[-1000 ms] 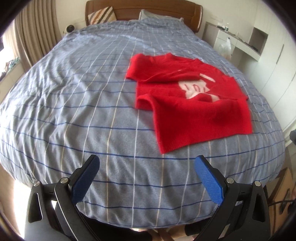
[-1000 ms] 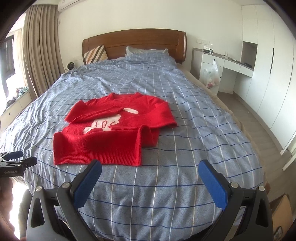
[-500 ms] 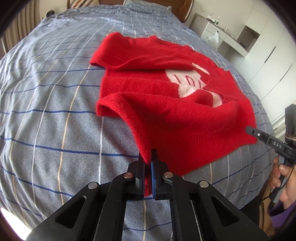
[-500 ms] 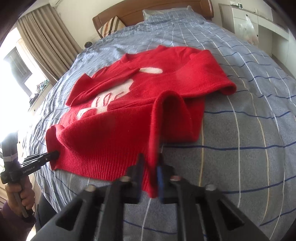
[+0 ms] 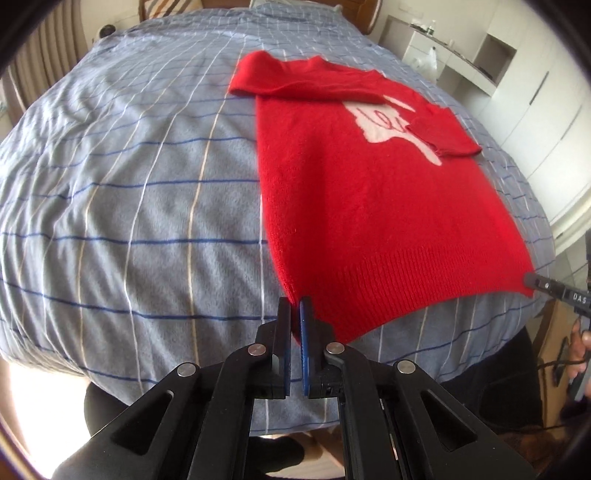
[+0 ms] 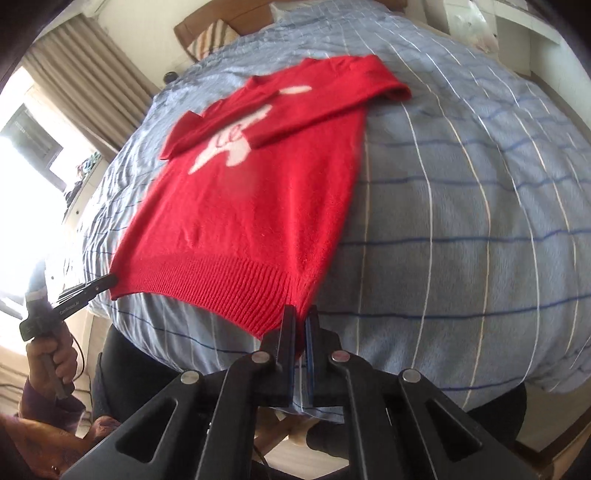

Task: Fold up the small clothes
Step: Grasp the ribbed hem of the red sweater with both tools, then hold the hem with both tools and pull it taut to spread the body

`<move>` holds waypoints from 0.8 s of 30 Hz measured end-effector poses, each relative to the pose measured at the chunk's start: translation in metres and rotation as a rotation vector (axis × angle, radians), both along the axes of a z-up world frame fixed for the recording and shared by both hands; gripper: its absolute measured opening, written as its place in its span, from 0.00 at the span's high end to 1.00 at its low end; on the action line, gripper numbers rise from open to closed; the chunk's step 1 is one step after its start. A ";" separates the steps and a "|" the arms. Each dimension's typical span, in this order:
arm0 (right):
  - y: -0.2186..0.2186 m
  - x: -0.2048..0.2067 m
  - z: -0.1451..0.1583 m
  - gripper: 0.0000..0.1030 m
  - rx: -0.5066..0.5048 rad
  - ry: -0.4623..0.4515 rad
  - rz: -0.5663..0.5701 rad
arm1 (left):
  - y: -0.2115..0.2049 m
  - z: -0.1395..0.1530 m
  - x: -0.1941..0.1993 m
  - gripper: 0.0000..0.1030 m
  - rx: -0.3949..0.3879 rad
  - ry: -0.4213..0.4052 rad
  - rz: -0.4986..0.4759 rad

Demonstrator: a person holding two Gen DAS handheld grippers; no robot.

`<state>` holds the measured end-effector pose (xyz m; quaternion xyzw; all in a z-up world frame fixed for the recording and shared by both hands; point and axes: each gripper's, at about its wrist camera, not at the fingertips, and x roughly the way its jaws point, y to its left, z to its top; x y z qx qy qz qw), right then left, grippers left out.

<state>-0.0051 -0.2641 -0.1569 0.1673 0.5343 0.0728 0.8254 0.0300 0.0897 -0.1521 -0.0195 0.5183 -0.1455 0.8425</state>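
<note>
A red knit sweater (image 5: 369, 192) with a white chest motif lies stretched flat on the blue checked bedspread (image 5: 129, 184), sleeves folded across the chest. My left gripper (image 5: 294, 306) is shut on the sweater's left hem corner. My right gripper (image 6: 300, 317) is shut on the right hem corner of the sweater (image 6: 251, 206). The right gripper's tip also shows in the left wrist view (image 5: 532, 282), and the left gripper's tip in the right wrist view (image 6: 107, 281), each at a hem corner. The hem hangs taut near the bed's foot edge.
A wooden headboard (image 6: 199, 26) and a striped pillow (image 6: 210, 37) are at the far end. A white desk and cabinets (image 5: 480, 62) stand to the right of the bed, curtains and a window (image 6: 55, 110) to the left.
Both grippers went from open to shut on the hem corners. They pulled the sweater toward the foot of the bed. The folded-up lower part is now stretched flat.
</note>
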 end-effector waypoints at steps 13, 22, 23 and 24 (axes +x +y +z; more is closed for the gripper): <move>-0.010 0.014 -0.049 0.96 0.003 0.038 -0.156 | -0.006 -0.032 0.015 0.98 0.058 0.004 0.073; -0.006 0.014 -0.056 0.96 -0.016 0.034 -0.155 | -0.014 -0.037 0.017 0.98 0.096 -0.008 0.076; -0.005 0.014 -0.057 0.96 -0.019 0.034 -0.154 | -0.014 -0.037 0.017 0.98 0.095 -0.010 0.079; -0.004 0.013 -0.056 0.96 -0.023 0.035 -0.153 | -0.014 -0.037 0.017 0.98 0.092 -0.012 0.082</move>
